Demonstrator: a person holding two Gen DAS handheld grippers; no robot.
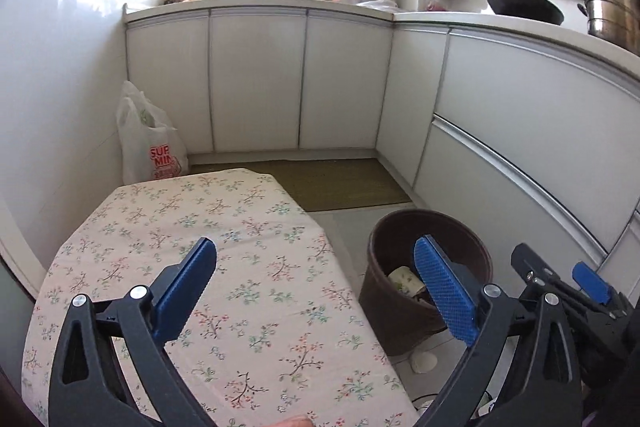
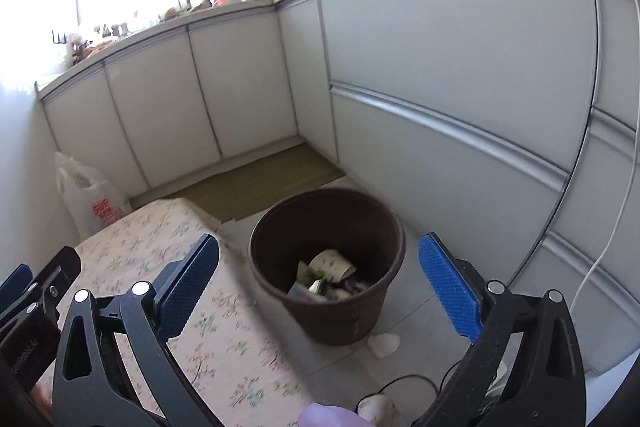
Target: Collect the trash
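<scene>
A round dark-brown plastic bin (image 2: 328,267) stands on the pale tiled floor just beside the edge of a table covered with a pink floral cloth (image 1: 224,267), and serves as the landmark here. Inside the bin lies the collected trash: a crumpled floral-printed paper cup (image 2: 332,261) and other small scraps beneath it. The left gripper (image 1: 316,287), black-framed with blue textured pads, hangs over the table edge next to the bin with its fingers spread wide and nothing between them. The right gripper (image 2: 320,283) hovers above the bin, its fingers likewise wide apart and empty. A crumpled white scrap (image 2: 384,343) lies on the floor touching the bin's base. Beyond the bin a green-brown woven mat (image 1: 340,183) lies along white cabinet doors (image 1: 256,79), and a white plastic shopping bag (image 1: 148,143) stands in the far corner past the table.
</scene>
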